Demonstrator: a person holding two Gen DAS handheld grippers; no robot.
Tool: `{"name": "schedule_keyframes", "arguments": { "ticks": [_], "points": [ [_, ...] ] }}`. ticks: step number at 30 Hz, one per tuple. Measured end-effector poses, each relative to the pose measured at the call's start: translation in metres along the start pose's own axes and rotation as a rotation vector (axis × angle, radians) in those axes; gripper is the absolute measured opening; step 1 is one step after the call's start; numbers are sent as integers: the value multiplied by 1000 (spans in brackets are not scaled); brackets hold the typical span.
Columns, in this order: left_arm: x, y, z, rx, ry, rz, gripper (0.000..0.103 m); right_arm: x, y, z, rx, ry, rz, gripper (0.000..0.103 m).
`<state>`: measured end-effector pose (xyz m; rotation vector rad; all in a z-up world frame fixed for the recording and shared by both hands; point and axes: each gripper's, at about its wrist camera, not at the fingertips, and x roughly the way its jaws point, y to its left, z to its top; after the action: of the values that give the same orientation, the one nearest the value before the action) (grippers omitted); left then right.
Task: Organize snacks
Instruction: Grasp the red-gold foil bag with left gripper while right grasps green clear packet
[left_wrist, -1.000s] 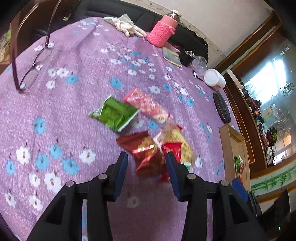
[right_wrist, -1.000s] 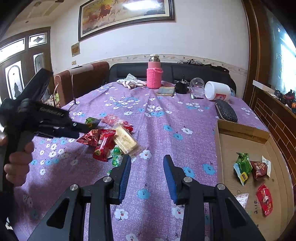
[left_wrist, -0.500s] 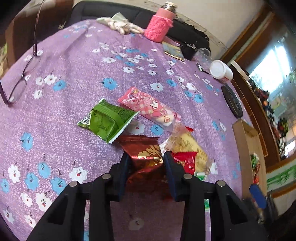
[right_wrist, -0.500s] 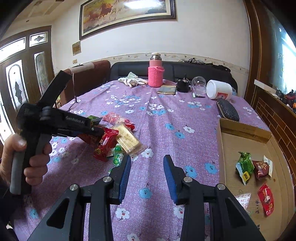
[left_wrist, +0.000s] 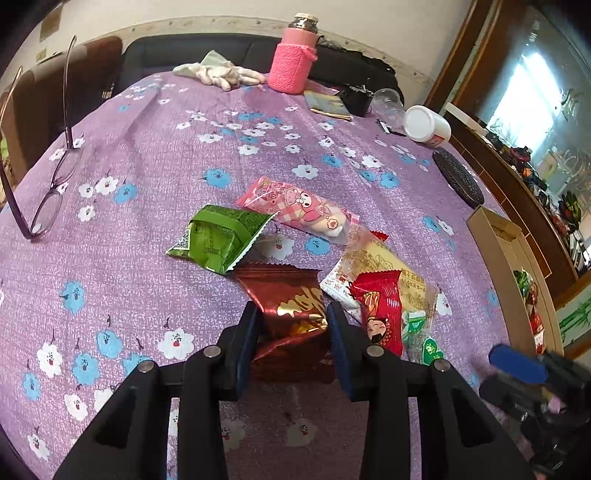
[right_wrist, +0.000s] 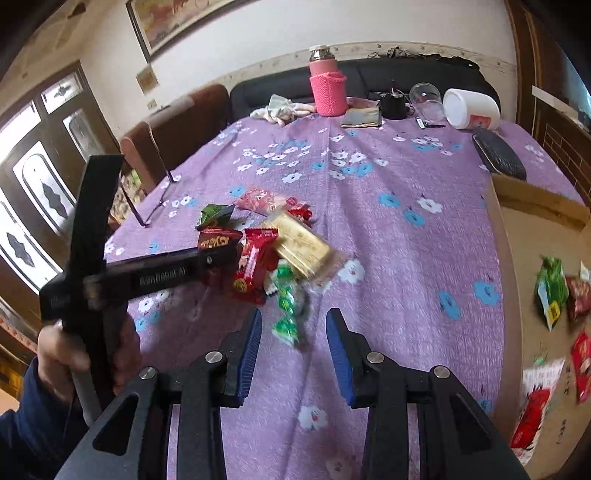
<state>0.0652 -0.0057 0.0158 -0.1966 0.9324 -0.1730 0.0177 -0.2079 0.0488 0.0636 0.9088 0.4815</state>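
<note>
My left gripper (left_wrist: 291, 319) is shut on a dark red foil snack packet (left_wrist: 291, 306), which also shows in the right wrist view (right_wrist: 216, 242), low over the purple floral tablecloth (left_wrist: 155, 155). Around it lie a green packet (left_wrist: 218, 238), a pink cartoon packet (left_wrist: 299, 210), a yellow packet (left_wrist: 388, 269), a red packet (left_wrist: 380, 310) and small green candies (right_wrist: 286, 295). My right gripper (right_wrist: 293, 339) is open and empty, just short of the green candies. A cardboard box (right_wrist: 535, 199) on the right holds several snacks (right_wrist: 552, 291).
Eyeglasses (left_wrist: 51, 177) lie at the table's left. At the far end stand a pink bottle (left_wrist: 293, 61), a cloth (left_wrist: 218, 72), a black cup (right_wrist: 393, 103), a clear cup (right_wrist: 426, 98) and a tipped white jar (right_wrist: 471, 109). A black case (right_wrist: 498, 153) lies beside the box.
My left gripper moved forward onto the dark red packet and closed on it. My right gripper moved forward and left toward the snack pile, staying open.
</note>
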Motion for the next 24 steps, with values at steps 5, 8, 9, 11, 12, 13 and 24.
{"name": "schedule_keyframes", "arguments": {
  "ticks": [5, 8, 9, 11, 12, 13, 24],
  "points": [
    [0, 2, -2, 31, -28, -24, 37, 27, 8, 14, -30, 66, -60, 39],
    [-1, 2, -5, 58, -43, -33, 37, 42, 5, 14, -34, 99, -86, 38],
    [0, -1, -5, 78, -43, -22, 38, 45, 5, 12, -38, 109, -81, 38],
    [1, -7, -6, 117, -38, -14, 48, 49, 8, 9, -55, 111, -82, 38],
    [2, -13, -7, 147, -32, -10, 57, 50, 10, 6, -72, 104, -101, 38],
    [3, -17, -8, 172, -26, -4, 61, 52, 12, 5, -88, 99, -122, 36],
    [8, -10, -8, 163, -9, 143, 89, 44, -1, 3, -51, 15, -116, 21]
  ]
}}
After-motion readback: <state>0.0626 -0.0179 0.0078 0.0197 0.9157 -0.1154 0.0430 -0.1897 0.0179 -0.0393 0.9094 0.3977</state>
